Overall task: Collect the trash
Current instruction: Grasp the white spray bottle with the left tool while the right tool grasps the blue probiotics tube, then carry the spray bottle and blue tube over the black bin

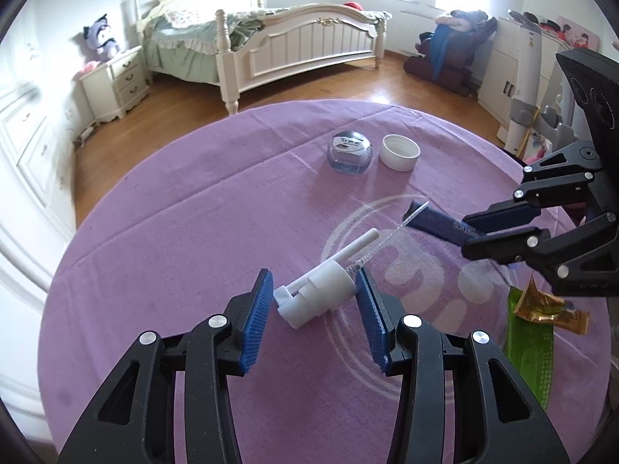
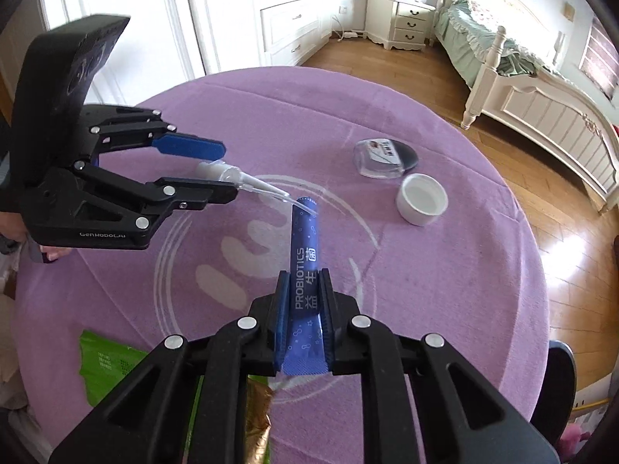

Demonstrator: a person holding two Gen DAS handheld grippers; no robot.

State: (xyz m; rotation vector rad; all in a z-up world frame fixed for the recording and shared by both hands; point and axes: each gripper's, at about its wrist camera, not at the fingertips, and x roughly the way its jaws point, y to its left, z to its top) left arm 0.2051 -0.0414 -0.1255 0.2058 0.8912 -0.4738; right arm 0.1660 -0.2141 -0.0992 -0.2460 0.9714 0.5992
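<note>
A white pump-spray head [image 1: 315,295] with a clear dip tube lies on the purple tablecloth [image 1: 193,239]. My left gripper [image 1: 313,288] is open, its blue pads on either side of the pump head without squeezing it; it shows from the side in the right wrist view [image 2: 228,172], with the pump head [image 2: 216,172] between the fingers. My right gripper [image 2: 303,282] is shut on a blue probiotics sachet [image 2: 305,239] held just above the cloth; the left wrist view shows the right gripper [image 1: 474,234] and the sachet [image 1: 437,220]. The tube's tip touches the sachet's far end.
A clear blue jar [image 1: 350,150] and a white lid [image 1: 399,152] lie farther back on the table. A green packet [image 1: 530,352] and a gold wrapper [image 1: 541,303] lie near the right edge. A bed [image 1: 294,42], nightstand and wooden floor surround the table.
</note>
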